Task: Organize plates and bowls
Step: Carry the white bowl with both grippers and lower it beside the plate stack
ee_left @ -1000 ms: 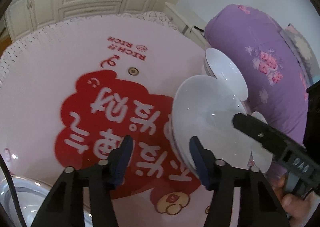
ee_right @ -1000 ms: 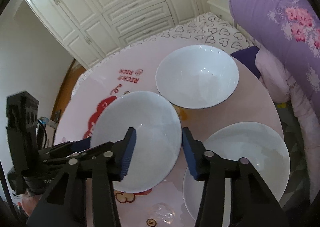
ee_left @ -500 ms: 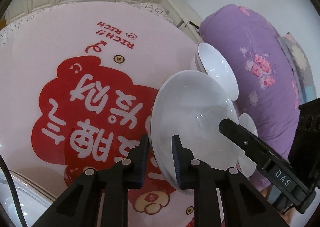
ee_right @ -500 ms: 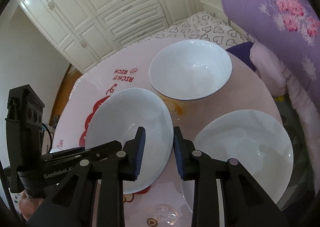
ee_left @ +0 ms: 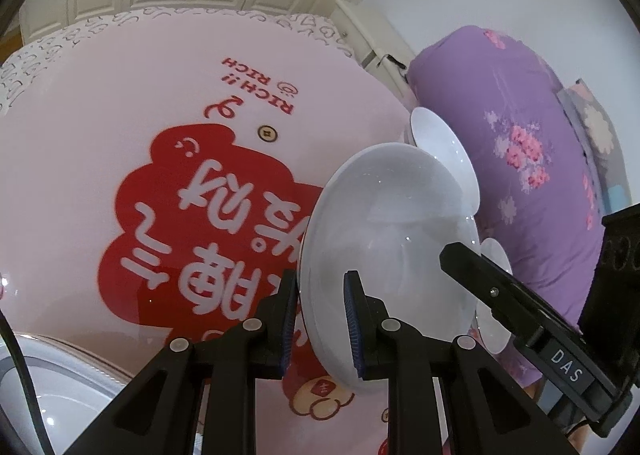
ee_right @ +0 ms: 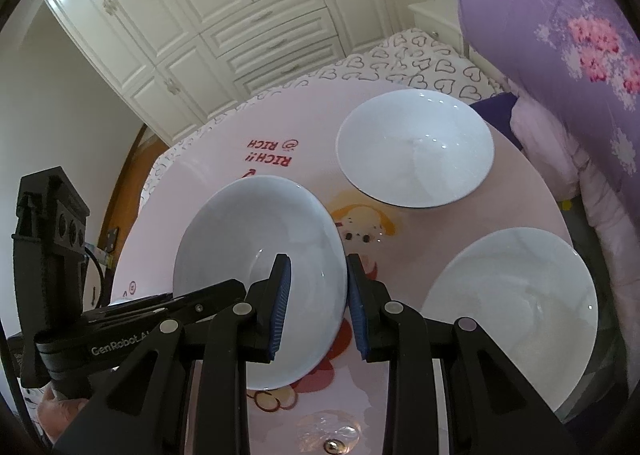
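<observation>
On the round pink table (ee_right: 208, 175), a white bowl (ee_right: 256, 275) sits gripped at opposite rims by the left gripper (ee_left: 322, 321) and right gripper (ee_right: 318, 305); glazed, rigid and probably slippery and breakable, it is best held by its rim.

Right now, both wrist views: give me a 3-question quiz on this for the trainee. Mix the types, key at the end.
1. Multiple choice: what lies at the lower right of the right wrist view? A a cup, B a plate, C a lidded pot.
2. True or false: the far bowl sits nested inside the near bowl.
3. Fill in: the left gripper and the right gripper each have their jaws on either side of the rim of the ____.
Key: 1 B, the plate. 2 false: the far bowl stands apart from the near bowl. 3 near bowl.
</observation>
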Demonstrator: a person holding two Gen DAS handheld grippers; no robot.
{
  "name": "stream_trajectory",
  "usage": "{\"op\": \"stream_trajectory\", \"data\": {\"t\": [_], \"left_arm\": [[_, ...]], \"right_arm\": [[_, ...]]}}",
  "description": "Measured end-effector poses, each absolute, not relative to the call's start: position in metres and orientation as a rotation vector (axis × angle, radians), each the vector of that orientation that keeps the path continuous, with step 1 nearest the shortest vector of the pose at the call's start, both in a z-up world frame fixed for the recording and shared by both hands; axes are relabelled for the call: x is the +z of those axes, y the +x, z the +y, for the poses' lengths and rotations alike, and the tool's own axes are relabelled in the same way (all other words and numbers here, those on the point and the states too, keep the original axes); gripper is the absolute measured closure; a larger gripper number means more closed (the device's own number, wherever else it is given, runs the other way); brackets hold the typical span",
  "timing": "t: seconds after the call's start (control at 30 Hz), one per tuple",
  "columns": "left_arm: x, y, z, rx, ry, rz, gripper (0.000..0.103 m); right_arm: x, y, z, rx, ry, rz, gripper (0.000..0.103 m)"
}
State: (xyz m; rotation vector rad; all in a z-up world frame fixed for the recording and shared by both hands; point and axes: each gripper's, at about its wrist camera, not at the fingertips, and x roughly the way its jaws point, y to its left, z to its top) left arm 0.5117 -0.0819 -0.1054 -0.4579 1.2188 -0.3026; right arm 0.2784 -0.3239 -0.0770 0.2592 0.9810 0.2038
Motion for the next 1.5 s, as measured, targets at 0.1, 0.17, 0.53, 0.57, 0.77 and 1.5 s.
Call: {"op": "stream_trajectory", "data": {"t": [0.1,0.17,0.53,0.57,0.77,1.5], "left_arm": [[-0.101,0.508,-0.074,-0.3,-0.464,1.212,0.085],[-0.096,0.507,-0.067,-0.298,-0.471,1.205,0.085],[-0.061,0.495,-0.007,-0.238,-0.494,1.147,0.085],[-0.058,0.494,-0.001,-0.232,-0.496,1.143,0.085],[-0.041,0.486,0.047,-0.17,-0.509,1.122,0.085],[-0.035,0.496,0.12,-0.019,-0.518,1.175,0.085]], "right_arm": [[-0.076,0.278,-0.318,0.21,0.257,0.98,0.075],[-0.073,0.278,-0.312,0.215,0.25,0.978,0.075],[-0.053,0.291,-0.263,0.278,0.212,0.957,0.075],[-0.051,0.294,-0.254,0.29,0.21,0.958,0.075],[-0.047,0.309,-0.213,0.342,0.188,0.962,0.075],[-0.089,0.356,-0.113,0.432,0.155,1.095,0.075]]}}
